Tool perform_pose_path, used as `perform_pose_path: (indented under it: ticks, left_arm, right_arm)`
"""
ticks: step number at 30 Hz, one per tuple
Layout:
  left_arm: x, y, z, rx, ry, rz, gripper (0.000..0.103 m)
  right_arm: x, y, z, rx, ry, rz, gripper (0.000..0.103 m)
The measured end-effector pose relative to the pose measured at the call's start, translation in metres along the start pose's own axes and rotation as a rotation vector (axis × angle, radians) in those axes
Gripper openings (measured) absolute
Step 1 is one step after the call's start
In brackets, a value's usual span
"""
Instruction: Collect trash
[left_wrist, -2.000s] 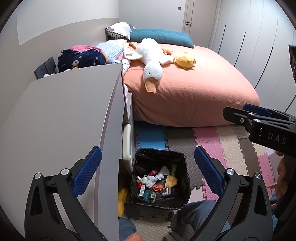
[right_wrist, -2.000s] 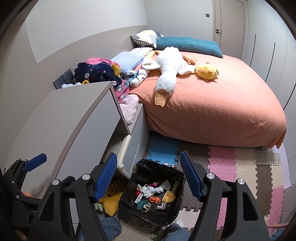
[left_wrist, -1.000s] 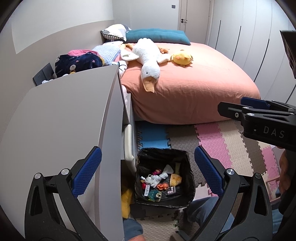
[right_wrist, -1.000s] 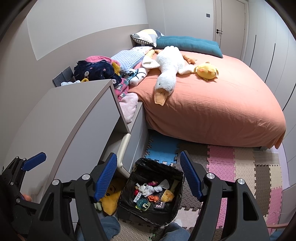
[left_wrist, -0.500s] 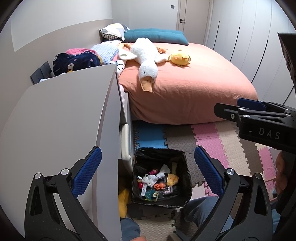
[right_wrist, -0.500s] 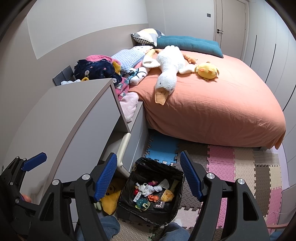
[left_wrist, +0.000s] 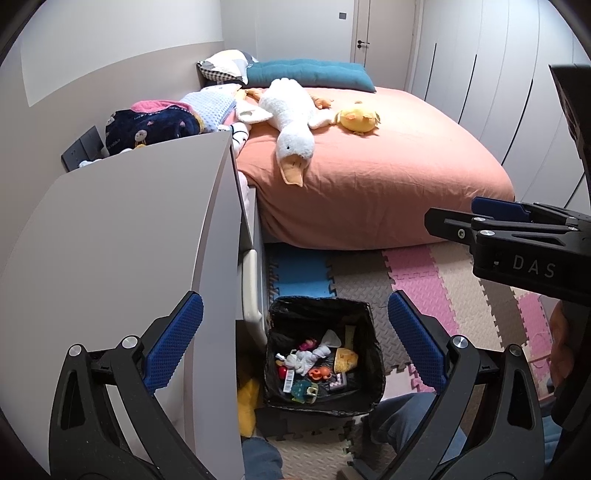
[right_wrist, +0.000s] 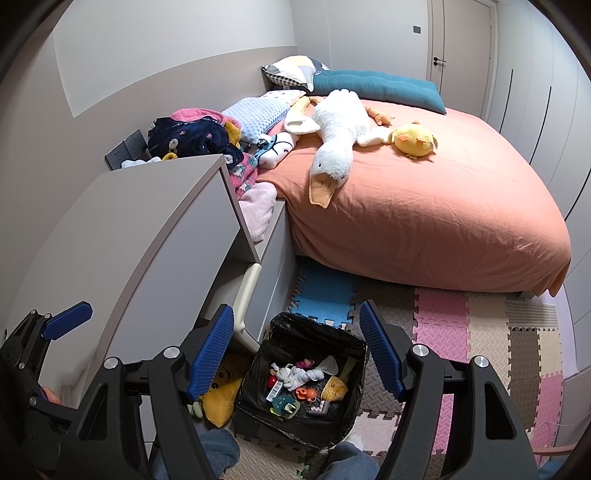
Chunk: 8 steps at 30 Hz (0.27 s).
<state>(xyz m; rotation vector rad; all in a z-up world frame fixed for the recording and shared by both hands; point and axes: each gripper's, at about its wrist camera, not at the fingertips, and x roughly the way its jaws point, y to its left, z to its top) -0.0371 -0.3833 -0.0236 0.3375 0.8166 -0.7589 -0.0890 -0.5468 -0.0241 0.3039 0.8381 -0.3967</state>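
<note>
A black-lined trash bin (left_wrist: 372, 354) stands on the foam floor mat beside a grey cabinet, and it also shows in the right wrist view (right_wrist: 354, 373). It holds several pieces of trash (left_wrist: 314, 363), such as crumpled white tissue, wrappers and small colourful items. My left gripper (left_wrist: 291, 343) is open and empty, held high above the bin. My right gripper (right_wrist: 297, 349) is open and empty, also high above the bin. The right gripper's body shows at the right of the left wrist view (left_wrist: 517, 240).
A tall grey cabinet (left_wrist: 122, 236) stands at the left with a low drawer unit (right_wrist: 273, 254) beside it. A bed with an orange cover (left_wrist: 369, 173) carries a white goose plush (left_wrist: 291, 122) and a yellow plush (left_wrist: 358, 118). A yellow toy (right_wrist: 219, 398) lies by the bin. My knees show at the bottom.
Both grippers stay open and empty. The views drift only slightly; the bin and its contents have not moved.
</note>
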Motion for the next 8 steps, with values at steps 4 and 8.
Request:
perform_pose_path:
  ticks: [4,8]
  left_arm:
    - [0.0029,0.0029,0.0015,-0.020,0.019,-0.001,0.097]
    - [0.0033,0.0033,0.0006,-0.025,0.024,-0.004,0.097]
  right_arm:
    - [0.0011,-0.0004,-0.0026,0.000,0.001,0.002,0.071]
    - [0.0014,-0.0004,-0.0041,0.000,0.002,0.002,0.071]
